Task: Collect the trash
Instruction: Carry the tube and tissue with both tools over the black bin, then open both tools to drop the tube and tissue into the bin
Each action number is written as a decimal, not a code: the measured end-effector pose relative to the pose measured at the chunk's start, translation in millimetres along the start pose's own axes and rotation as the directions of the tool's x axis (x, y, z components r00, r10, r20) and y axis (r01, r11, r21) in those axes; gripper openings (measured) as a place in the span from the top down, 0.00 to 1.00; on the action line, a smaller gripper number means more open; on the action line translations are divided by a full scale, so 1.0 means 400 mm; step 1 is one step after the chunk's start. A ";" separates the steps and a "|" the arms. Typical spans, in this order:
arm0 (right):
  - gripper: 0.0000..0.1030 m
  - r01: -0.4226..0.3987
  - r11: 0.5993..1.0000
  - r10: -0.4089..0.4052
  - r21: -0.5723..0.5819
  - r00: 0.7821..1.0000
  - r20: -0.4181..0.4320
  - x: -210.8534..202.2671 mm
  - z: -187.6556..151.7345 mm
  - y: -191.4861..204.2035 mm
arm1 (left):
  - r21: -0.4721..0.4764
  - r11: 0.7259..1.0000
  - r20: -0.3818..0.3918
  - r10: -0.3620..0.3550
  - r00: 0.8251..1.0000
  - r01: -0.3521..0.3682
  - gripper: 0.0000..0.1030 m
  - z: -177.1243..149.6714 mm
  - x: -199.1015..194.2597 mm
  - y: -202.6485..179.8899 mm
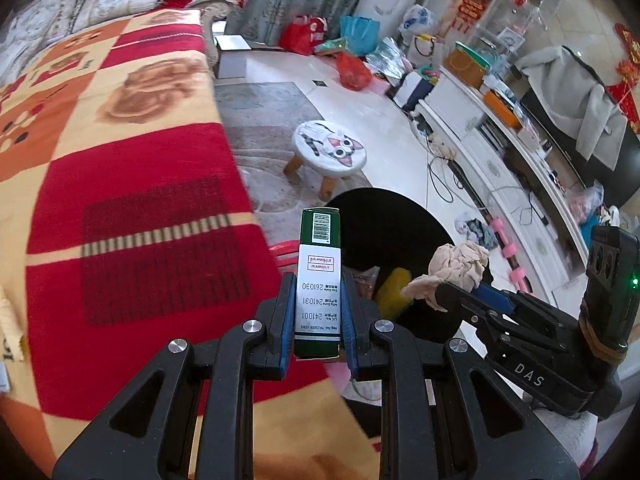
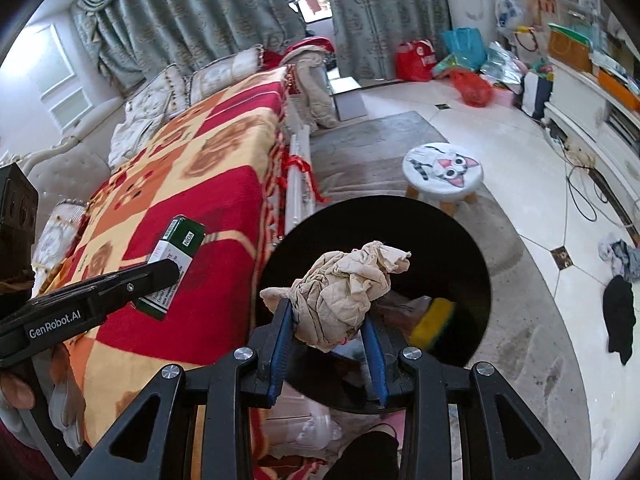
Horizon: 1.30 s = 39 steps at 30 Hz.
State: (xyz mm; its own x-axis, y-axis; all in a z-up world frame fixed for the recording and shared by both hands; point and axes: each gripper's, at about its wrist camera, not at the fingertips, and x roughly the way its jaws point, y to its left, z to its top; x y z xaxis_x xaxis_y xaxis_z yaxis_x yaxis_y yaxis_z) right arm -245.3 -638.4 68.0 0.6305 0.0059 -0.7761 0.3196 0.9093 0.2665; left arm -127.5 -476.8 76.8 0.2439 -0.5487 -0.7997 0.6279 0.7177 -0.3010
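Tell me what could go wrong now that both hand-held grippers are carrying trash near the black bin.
1. The left hand-held gripper holds the green and white box by its lower end, over the blanket's edge; released here, it would likely miss the black bin.
2. The right hand-held gripper pinches only the bottom of the crumpled tissue, so it could slip out early.
3. The grippers are close together and might bump.

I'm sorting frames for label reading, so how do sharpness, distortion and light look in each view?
Left wrist view: print on the green box in the left tongs is sharp; the blanket bows with fisheye curve; black corners. Right wrist view: crumpled tissue in the right tongs is crisp, the yellow sponge in the black bin blurs, daylight flares through the curtains.
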 end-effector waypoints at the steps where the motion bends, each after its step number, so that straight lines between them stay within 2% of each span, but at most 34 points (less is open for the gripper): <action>1: 0.69 0.003 1.000 -0.003 0.004 1.000 -0.002 0.003 0.001 -0.007 | 0.003 1.000 -0.005 -0.002 1.000 0.002 0.82 0.002 0.008 -0.007; 13: 0.68 0.032 0.999 -0.032 0.018 0.999 -0.020 0.024 0.004 -0.054 | 0.015 0.999 -0.043 -0.036 0.998 0.037 0.82 0.024 0.079 -0.048; 24: 0.68 0.039 0.999 -0.039 0.019 0.999 -0.026 0.028 0.008 -0.067 | 0.015 0.999 -0.049 -0.039 0.998 0.040 0.82 0.024 0.092 -0.059; 26: 0.62 0.048 0.999 -0.047 0.022 0.999 -0.027 0.029 0.008 -0.070 | 0.019 0.999 -0.048 -0.041 0.998 0.041 0.82 0.025 0.093 -0.060; 36: 0.57 0.063 0.998 -0.063 0.022 0.998 -0.024 0.025 0.009 -0.067 | 0.019 0.996 -0.052 -0.084 0.995 0.085 0.79 0.033 0.103 -0.075; 37: 0.53 0.065 0.998 -0.065 0.022 0.998 -0.023 0.024 0.010 -0.067 | 0.019 0.996 -0.053 -0.088 0.995 0.089 0.76 0.033 0.102 -0.075; 39: 0.41 0.069 0.997 -0.068 0.024 0.997 -0.021 0.022 0.009 -0.065 | 0.012 0.995 -0.050 -0.095 0.994 0.096 0.62 0.033 0.097 -0.073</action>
State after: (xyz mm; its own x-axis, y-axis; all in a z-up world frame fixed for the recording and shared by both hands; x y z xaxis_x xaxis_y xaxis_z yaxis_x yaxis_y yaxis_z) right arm -245.4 -663.7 56.4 0.5919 -0.0472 -0.8046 0.3790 0.8973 0.2262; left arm -126.4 -524.6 61.3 0.1457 -0.5919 -0.7927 0.6573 0.6568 -0.3696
